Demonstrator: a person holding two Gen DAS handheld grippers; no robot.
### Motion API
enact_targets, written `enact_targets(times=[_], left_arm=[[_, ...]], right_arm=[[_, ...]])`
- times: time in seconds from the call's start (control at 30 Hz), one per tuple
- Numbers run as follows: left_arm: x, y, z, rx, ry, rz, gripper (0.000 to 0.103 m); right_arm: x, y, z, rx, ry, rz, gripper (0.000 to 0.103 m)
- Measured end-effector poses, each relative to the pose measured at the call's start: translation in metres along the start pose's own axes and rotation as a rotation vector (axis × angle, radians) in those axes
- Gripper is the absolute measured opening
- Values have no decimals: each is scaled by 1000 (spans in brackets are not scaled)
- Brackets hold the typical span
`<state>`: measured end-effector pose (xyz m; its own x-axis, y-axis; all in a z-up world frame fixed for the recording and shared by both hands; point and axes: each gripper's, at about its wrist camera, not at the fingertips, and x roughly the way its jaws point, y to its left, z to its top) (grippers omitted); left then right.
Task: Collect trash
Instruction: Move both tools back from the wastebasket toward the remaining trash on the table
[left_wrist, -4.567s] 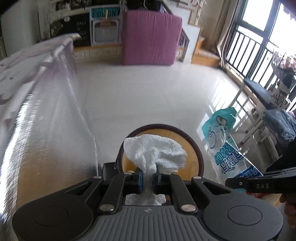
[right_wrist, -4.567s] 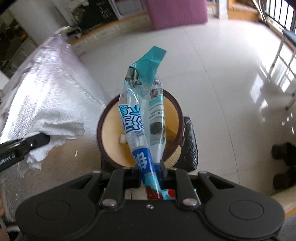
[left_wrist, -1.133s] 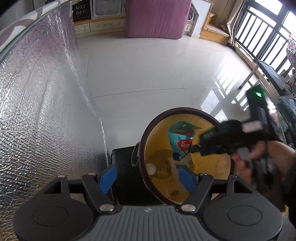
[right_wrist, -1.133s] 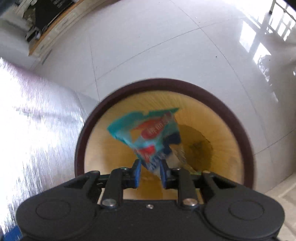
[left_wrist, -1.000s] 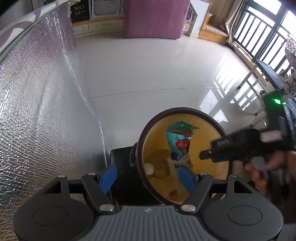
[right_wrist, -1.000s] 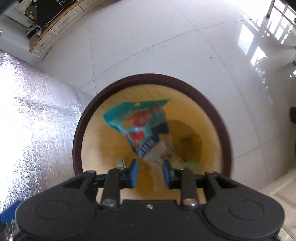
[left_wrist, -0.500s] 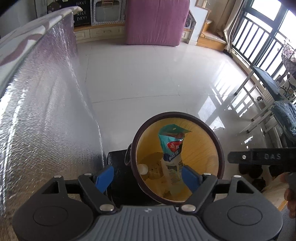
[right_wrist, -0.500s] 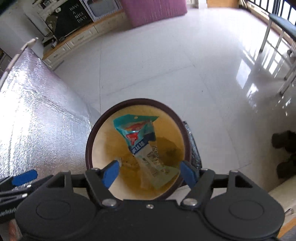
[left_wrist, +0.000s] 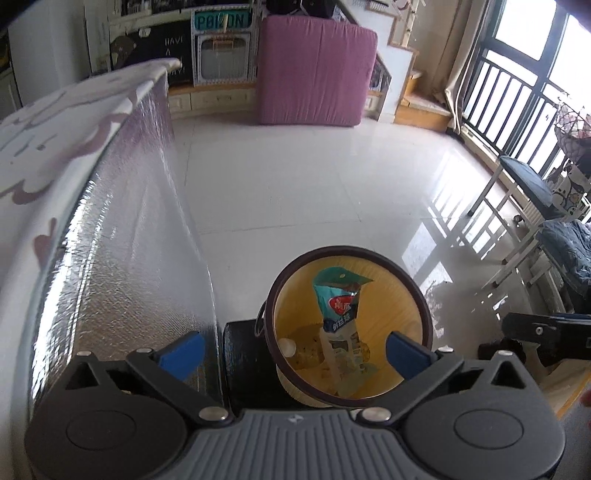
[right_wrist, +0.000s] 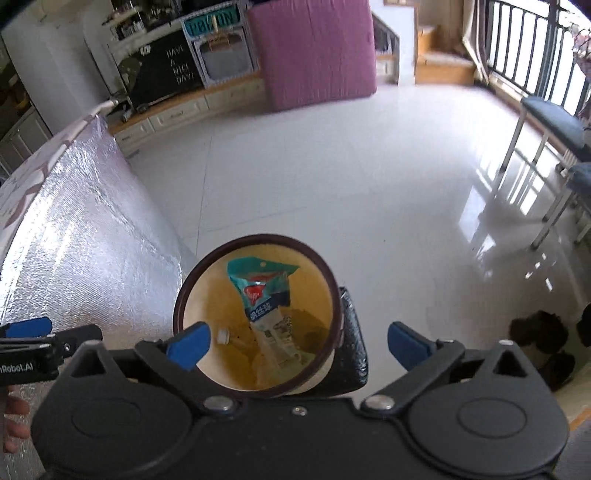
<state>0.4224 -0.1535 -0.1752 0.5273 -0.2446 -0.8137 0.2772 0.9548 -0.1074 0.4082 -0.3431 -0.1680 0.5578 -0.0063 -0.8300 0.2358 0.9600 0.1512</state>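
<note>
both tools are over the round dark-rimmed bin with the yellow inside (left_wrist: 406, 280), nothing clamped. left gripper (left_wrist: 293, 350): blue-tipped jaws spread wide, empty. right gripper (right_wrist: 295, 345): jaws wide apart too, empty. teal and white plastic snack wrapper (left_wrist: 338, 314) is inside the bin, propped up with its teal end toward the far side. small white round cap (right_wrist: 222, 335) lies on the bin floor, left of the wrapper. other scraps sit at the bottom, possibly tissue; too murky to tell. bin stands on the glossy white tile floor (right_wrist: 351, 177), just right of the silver foil-covered table side (left_wrist: 122, 258).
</note>
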Motion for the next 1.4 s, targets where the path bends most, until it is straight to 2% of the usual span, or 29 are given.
enact_targets(times=[0.47, 0.8, 1.13, 1.4], left_arm=[[-79, -17, -39, 25, -177, -16, 103], [-147, -13, -63, 21, -298, -7, 103], [-203, 7, -87, -8, -389, 18, 103], [-232, 48, -106, -63, -420, 71, 103]], right_arm=[[-79, -5, -46, -39, -195, -19, 103], [-137, 7, -78, -73, -301, -15, 103], [-181, 31, -104, -127, -399, 10, 103], [-192, 69, -109, -178, -440, 74, 103]])
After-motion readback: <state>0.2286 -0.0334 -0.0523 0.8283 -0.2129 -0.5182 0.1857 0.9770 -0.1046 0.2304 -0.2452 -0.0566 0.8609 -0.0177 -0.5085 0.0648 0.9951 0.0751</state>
